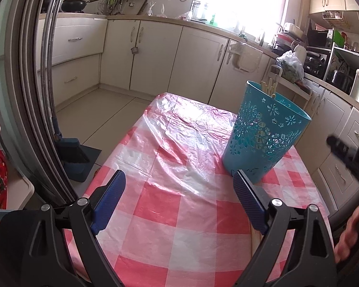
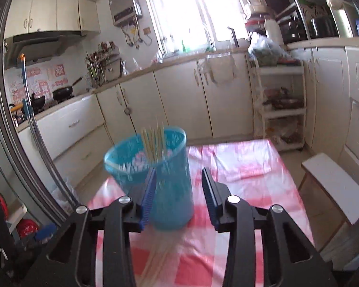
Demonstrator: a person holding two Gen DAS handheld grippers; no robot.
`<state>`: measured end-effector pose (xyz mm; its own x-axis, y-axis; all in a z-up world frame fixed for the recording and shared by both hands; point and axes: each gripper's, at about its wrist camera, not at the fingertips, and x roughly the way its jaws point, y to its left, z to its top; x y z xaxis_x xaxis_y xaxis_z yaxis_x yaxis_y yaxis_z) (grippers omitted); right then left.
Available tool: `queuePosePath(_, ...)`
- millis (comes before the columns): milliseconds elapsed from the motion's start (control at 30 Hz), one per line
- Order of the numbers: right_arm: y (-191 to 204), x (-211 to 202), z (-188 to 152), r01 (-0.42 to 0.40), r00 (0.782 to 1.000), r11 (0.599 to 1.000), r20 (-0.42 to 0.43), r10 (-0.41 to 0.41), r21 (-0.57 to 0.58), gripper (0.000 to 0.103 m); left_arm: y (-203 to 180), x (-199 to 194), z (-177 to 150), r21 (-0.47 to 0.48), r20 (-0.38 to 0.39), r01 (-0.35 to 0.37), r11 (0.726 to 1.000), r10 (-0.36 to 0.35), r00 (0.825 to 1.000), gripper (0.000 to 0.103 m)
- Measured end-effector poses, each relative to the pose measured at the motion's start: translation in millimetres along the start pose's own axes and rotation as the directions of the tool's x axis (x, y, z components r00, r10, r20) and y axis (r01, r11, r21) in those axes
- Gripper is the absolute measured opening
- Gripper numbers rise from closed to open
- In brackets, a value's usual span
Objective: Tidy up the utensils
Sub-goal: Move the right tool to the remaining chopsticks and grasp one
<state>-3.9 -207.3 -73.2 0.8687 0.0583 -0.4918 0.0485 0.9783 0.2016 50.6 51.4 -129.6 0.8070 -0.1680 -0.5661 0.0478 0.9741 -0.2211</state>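
Note:
A teal cut-out utensil holder (image 1: 263,138) stands upright on the pink checked tablecloth (image 1: 170,217), with several pale chopsticks (image 1: 270,87) poking out of its top. My left gripper (image 1: 178,173) hovers low over the cloth, open wide and empty, its right finger just in front of the holder's base. In the right wrist view the holder (image 2: 172,191) is blurred, directly ahead of my right gripper (image 2: 178,171), and the chopsticks (image 2: 154,143) stand inside it. That gripper is open with nothing between its pads. Faint pale sticks (image 2: 155,260) lie on the cloth below it.
A white stool (image 2: 335,186) stands right of the table. A broom and dustpan (image 1: 76,157) lean at the left by a sliding door frame. Cream cabinets (image 1: 155,55) ring the room. A white shelf rack (image 2: 280,110) is at the back. A person's hand (image 1: 349,236) is at the right edge.

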Motion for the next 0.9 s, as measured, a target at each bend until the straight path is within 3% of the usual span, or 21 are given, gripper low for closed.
queuePosePath(133,-3.6,30.4,-36.7,0.008,0.977,1.0,-0.215,-0.003,0.021,0.039,-2.4,-2.0,-3.9,0.023,0.001,-0.004,1.0,0.004,1.0,0.088)
queuePosePath(233,8.2,43.3,-42.8,-0.004,0.958,1.0,-0.286,-0.004,-0.027,0.034,-4.4,-1.2,-8.7,0.039,-0.007,-0.013,0.999,0.013,1.0,0.088)
queuePosePath(300,15.0,47.5,-46.3,-0.016,0.95,0.999,-0.312,0.001,-0.046,0.03,-3.4,-0.2,-10.9,0.042,-0.009,-0.019,0.999,0.02,1.0,0.088)
queuePosePath(567,29.3,56.8,-63.2,-0.056,0.931,0.995,-0.363,0.025,-0.076,0.028,2.2,4.1,-14.3,0.037,-0.025,-0.035,0.999,0.035,0.999,0.088)
queuePosePath(700,40.3,65.0,-71.1,-0.058,0.915,0.989,-0.403,-0.001,-0.135,0.028,0.4,3.8,-14.3,0.043,-0.024,-0.035,0.998,0.036,0.999,0.088)
queuePosePath(767,44.4,64.8,-71.8,-0.053,0.917,0.983,-0.397,-0.021,-0.174,0.028,-0.9,4.7,-14.9,0.049,-0.028,-0.034,0.998,0.035,0.999,0.088)
queuePosePath(833,43.3,65.2,-70.7,-0.051,0.913,0.979,-0.406,-0.033,-0.196,0.023,-3.0,6.9,-16.1,0.058,-0.041,-0.027,0.998,0.029,0.999,0.088)
queuePosePath(900,38.6,65.9,-68.3,-0.059,0.906,0.975,-0.421,-0.038,-0.215,0.011,-7.4,10.5,-16.3,0.065,-0.069,-0.003,0.998,0.007,0.998,0.088)
